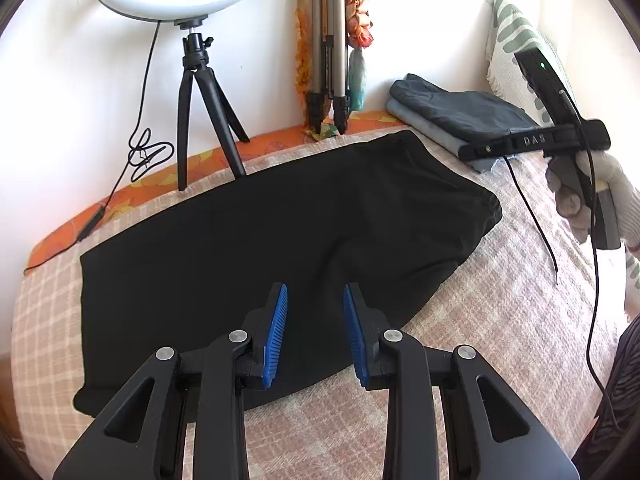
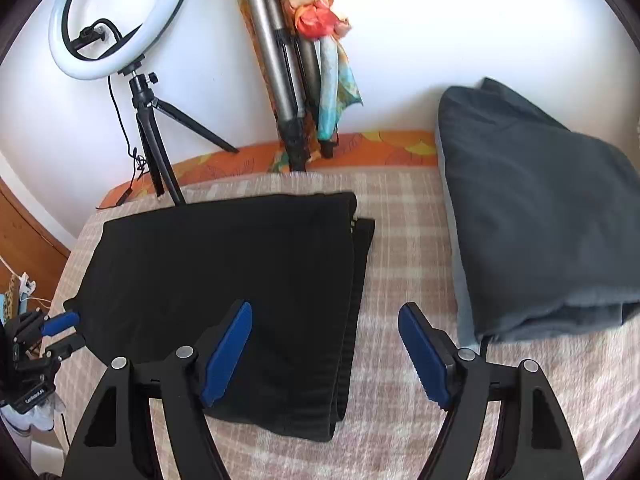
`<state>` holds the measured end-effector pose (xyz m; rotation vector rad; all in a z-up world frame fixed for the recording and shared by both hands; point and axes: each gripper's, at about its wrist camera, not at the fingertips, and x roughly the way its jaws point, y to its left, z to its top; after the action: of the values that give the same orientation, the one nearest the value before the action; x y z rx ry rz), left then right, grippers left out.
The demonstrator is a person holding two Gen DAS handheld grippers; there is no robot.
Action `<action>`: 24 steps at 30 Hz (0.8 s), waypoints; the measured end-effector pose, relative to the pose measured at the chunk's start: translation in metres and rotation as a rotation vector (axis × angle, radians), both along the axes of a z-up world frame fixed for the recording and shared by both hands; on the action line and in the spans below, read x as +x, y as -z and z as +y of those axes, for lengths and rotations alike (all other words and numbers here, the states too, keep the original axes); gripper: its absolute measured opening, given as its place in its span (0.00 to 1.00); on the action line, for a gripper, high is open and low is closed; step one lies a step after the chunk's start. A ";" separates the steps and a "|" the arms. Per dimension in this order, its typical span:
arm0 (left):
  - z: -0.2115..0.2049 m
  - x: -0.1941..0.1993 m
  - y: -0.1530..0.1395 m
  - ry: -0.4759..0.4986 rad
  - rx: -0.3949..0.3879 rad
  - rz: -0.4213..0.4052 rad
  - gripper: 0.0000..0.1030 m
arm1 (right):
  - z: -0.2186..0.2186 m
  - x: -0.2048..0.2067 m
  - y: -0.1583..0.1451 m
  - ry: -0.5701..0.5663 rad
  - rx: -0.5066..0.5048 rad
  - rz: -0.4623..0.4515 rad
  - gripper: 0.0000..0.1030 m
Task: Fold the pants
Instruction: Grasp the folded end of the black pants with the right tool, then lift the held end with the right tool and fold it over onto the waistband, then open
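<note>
The black pants (image 1: 256,240) lie flat, folded lengthwise, on the checked bed cover (image 1: 500,320). In the right wrist view they (image 2: 224,276) fill the left middle, waistband edge to the right. My left gripper (image 1: 315,332) is open and empty, hovering over the near edge of the pants. My right gripper (image 2: 325,354) is open and empty, above the pants' right edge and the bare cover. The right gripper also shows in the left wrist view (image 1: 536,144), held by a gloved hand at the right. The left gripper shows in the right wrist view (image 2: 62,332) at the far left.
A stack of folded dark grey and blue clothes (image 2: 532,216) lies at the back right. A ring light on a small tripod (image 1: 200,92) and a folded silver tripod (image 1: 328,60) stand against the wall. A patterned pillow (image 1: 516,36) leans at the right. Cables (image 1: 592,260) hang from the right gripper.
</note>
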<state>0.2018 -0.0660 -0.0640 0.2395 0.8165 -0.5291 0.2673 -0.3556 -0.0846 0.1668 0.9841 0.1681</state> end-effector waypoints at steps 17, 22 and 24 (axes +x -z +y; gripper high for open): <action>-0.039 0.024 0.000 0.017 0.012 -0.005 0.34 | -0.011 0.016 0.053 0.005 0.200 0.043 0.48; -0.060 0.040 0.014 0.023 0.052 0.003 0.34 | -0.019 0.020 0.057 0.014 0.285 0.061 0.13; -0.065 0.047 0.022 0.010 0.077 0.001 0.34 | -0.027 0.019 0.055 0.024 0.353 0.062 0.12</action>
<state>0.2487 -0.1315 -0.0862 0.3139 0.8374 -0.5076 0.2862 -0.3826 -0.1401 0.5088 1.0082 0.3159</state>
